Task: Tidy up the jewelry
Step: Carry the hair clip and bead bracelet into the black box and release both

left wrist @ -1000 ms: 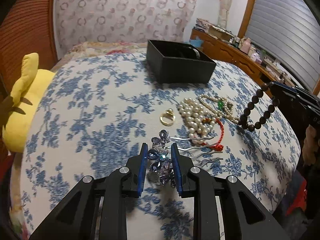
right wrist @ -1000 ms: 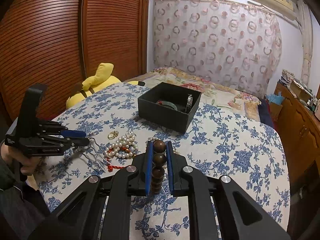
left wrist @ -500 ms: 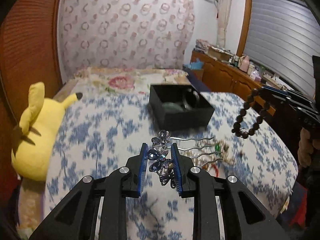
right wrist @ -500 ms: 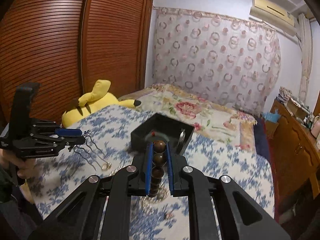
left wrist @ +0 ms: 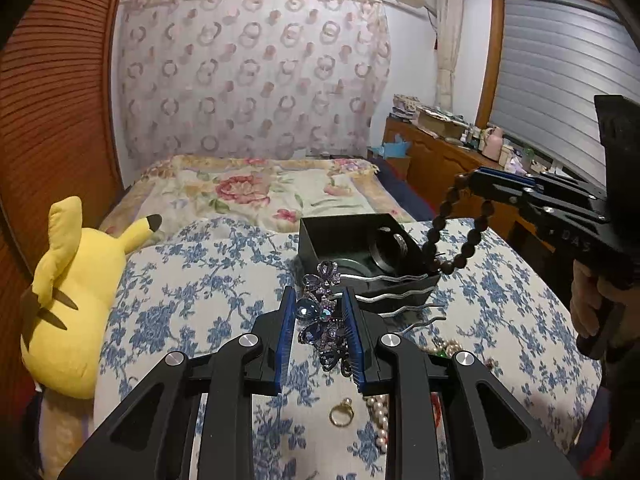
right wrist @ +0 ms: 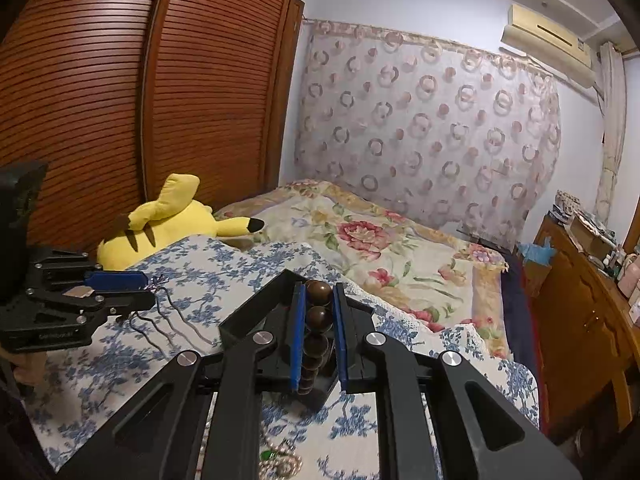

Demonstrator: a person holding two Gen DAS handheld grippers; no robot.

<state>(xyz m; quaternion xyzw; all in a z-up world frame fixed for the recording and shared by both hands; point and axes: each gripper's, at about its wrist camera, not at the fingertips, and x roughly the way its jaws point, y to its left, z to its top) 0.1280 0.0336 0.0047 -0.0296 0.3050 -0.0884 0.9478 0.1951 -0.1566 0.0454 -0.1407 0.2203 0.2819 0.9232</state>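
My left gripper (left wrist: 317,312) is shut on a purple jewelled hair comb (left wrist: 320,320) and holds it in the air, its silver prongs (left wrist: 400,294) pointing right in front of the black jewelry box (left wrist: 320,240). My right gripper (right wrist: 318,300) is shut on a dark wooden bead bracelet (right wrist: 318,316), which hangs above the box (right wrist: 256,316). In the left wrist view the bracelet (left wrist: 452,232) dangles over the box's right corner. A gold ring (left wrist: 341,412) and pearl strands (left wrist: 378,420) lie on the blue floral cloth below.
A yellow plush toy (left wrist: 68,296) lies at the left edge of the bed. A floral blanket (left wrist: 256,192) covers the far side. A wooden cabinet (left wrist: 440,160) with clutter stands at the right. A wooden wardrobe (right wrist: 120,100) is on the left.
Both grippers have risen from the cloth and moved toward the black box, carrying the comb and the bracelet. The ring and pearls have dropped below the left gripper in view.
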